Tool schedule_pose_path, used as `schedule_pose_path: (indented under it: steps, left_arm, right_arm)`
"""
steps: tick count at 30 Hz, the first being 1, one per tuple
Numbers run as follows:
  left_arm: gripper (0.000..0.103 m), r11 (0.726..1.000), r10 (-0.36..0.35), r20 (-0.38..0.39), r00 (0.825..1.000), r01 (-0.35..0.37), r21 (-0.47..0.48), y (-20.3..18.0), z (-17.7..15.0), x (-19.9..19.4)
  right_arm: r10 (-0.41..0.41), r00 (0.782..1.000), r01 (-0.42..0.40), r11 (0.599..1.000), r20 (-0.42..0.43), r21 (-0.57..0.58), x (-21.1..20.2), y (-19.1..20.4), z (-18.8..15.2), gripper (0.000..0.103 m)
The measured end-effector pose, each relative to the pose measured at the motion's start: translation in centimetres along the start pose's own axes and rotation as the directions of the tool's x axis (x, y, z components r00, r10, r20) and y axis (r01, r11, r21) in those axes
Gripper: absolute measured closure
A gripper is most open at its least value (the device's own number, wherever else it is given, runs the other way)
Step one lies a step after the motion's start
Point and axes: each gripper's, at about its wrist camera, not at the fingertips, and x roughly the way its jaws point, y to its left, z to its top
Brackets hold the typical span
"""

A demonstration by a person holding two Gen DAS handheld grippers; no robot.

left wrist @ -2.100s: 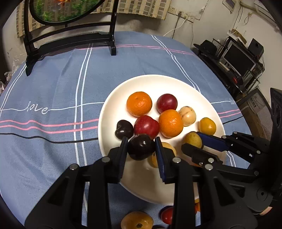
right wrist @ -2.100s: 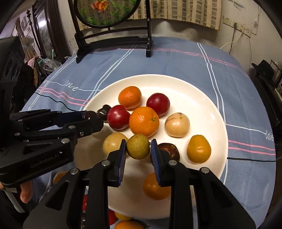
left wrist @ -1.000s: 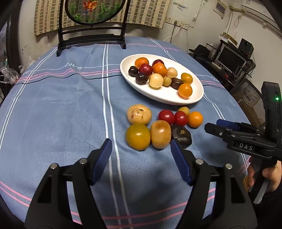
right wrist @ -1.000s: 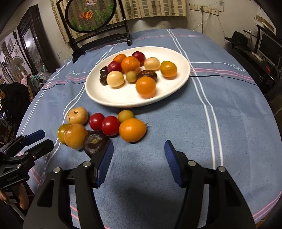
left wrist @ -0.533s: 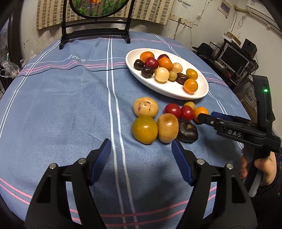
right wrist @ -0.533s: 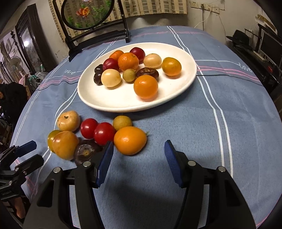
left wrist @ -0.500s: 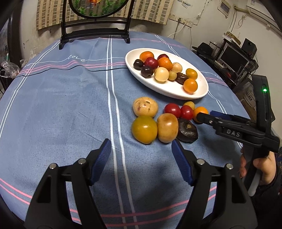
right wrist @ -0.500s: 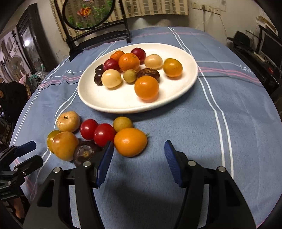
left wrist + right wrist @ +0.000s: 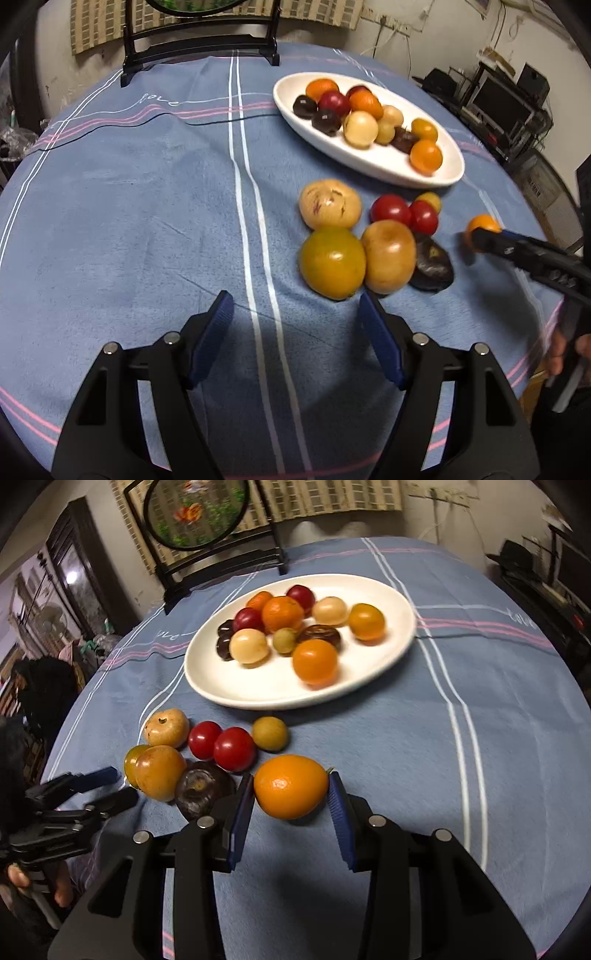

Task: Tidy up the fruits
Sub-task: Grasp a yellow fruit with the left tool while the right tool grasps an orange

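Note:
A white oval plate (image 9: 388,602) holds several fruits; it also shows in the left wrist view (image 9: 373,158). Loose fruits lie on the blue cloth in front of it. My right gripper (image 9: 291,801) stands around an orange fruit (image 9: 290,792), pads close on both sides, the fruit resting on the cloth. In the left wrist view the same orange fruit (image 9: 482,223) shows at the right gripper's tip. My left gripper (image 9: 295,325) is open and empty, just short of a yellow-green fruit (image 9: 332,262) and a tan fruit (image 9: 388,254).
Beside them lie a pale speckled fruit (image 9: 328,203), two red fruits (image 9: 404,214), a small yellow fruit (image 9: 430,201) and a dark purple fruit (image 9: 430,264). A black stand with a round panel (image 9: 207,513) is at the table's far edge. Shelves with electronics (image 9: 506,99) are at the right.
Both grippers moved forward and down toward the loose fruits. The right gripper's fingers have narrowed around the orange fruit. The left gripper stays open.

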Motion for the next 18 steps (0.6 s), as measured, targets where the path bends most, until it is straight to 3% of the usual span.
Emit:
schedule_pose_path:
  steps: [2, 6, 8, 10, 18]
  left_arm:
    - [0.033, 1.000, 0.008, 0.014, 1.000, -0.008, 0.019, -0.4, 0.3, 0.4]
    - [0.057, 0.997, 0.012, 0.042, 0.999, -0.015, 0.082, -1.4, 1.2, 1.4]
    - [0.057, 0.995, 0.016, 0.048, 0.999, -0.021, 0.096, -1.6, 1.6, 1.7]
    - [0.064, 0.995, 0.017, 0.057, 0.998, -0.022, 0.093, -1.5, 1.6, 1.5]
    - [0.064, 0.999, -0.023, 0.125, 0.992, 0.020, 0.026, -0.2, 0.4, -2.5]
  right_arm:
    - [-0.002, 1.000, 0.002, 1.000, 0.000, 0.009, -0.2, -0.2, -0.1, 0.062]
    - [0.024, 1.000, -0.024, 0.999, 0.005, 0.024, -0.4, -0.1, -0.3, 0.062]
    - [0.031, 1.000, -0.032, 0.999, 0.003, 0.028, -0.4, -0.1, -0.4, 0.062]
    - [0.031, 1.000, -0.031, 0.999, 0.003, 0.030, -0.4, 0.0, -0.4, 0.062]
    - [0.043, 0.999, -0.043, 0.999, 0.008, 0.008, -0.7, 1.2, 0.0, 0.062]
